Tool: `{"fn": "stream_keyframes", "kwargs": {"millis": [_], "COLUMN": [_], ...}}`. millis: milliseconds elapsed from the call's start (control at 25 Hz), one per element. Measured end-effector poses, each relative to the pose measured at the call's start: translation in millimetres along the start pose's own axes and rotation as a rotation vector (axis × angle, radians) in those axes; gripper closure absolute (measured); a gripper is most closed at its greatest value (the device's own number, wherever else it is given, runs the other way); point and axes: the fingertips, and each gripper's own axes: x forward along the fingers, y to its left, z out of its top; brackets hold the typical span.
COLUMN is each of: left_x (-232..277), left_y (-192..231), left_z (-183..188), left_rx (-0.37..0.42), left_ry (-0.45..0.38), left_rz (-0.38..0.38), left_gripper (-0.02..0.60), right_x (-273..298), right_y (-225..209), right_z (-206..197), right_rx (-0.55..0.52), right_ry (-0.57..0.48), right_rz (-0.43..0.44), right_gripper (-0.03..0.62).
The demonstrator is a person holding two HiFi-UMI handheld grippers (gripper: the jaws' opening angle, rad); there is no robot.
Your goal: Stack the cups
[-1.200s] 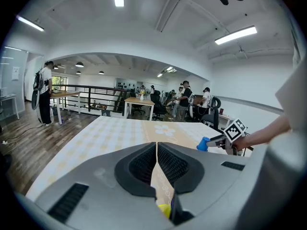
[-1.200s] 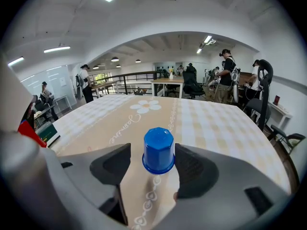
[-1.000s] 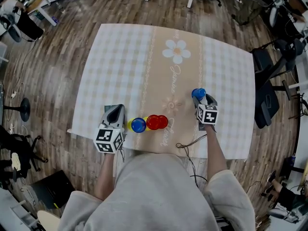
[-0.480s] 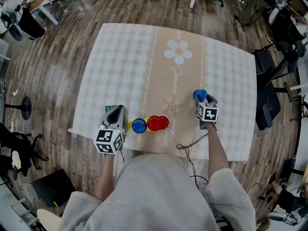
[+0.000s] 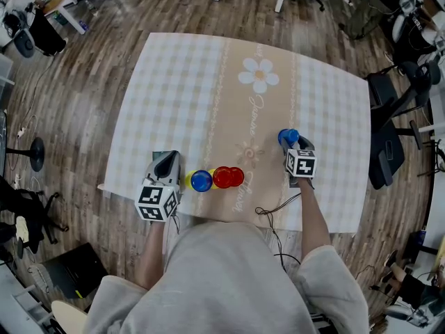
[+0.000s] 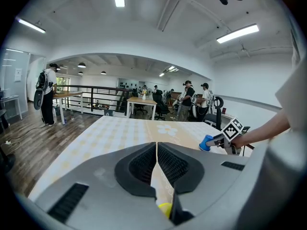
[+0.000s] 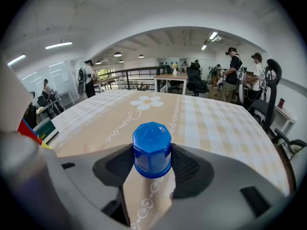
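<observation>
Right claw is clamping tight on an upside-down blue cup, well right of the red cups. Left claw is sitting pinched together on nothing, left of those red cups, beside a yellow cup.

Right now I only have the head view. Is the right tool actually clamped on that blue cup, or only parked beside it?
Observer: Clamped. In the right gripper view, the jaws of the right tool press both sides of the blue plastic cup. The cup is upside down, with its eight-sided base on top.
Reviewer: And is the left tool holding anything?
Observer: No. The left gripper view shows the left tool with its jaws together and nothing between them. A sliver of the yellow plastic cup shows low behind the jaws.
</observation>
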Motion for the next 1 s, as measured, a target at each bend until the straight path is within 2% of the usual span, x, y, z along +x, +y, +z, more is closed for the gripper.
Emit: {"fn": "stream_keyframes", "kwargs": {"millis": [440,680,1000], "left_x": [-6.8,-14.9,-23.9], "left_y": [-1.2,12.2,4.1], "left_z": [-3.9,-5.5,-8.1], "left_rx": [-0.009,-0.017,-0.019], "left_ry": [-0.008,-0.019,-0.035], "left_rz": [-0.008,-0.017,-0.027], "left_gripper": [0.561,0.561,0.561], "right_x": [-30.0,-45.6,-75.8], "right_y": [46.1,88.9,122.0], "right_z": [15.9,25.6,30.1], "right_rx": [-0.084,-0.137,-0.211], "right_ry": [-0.034,-0.042,-0.061], "right_rz": [0.087,0.141,0.206], "right_gripper": [0.356,0.358,0.359]}}
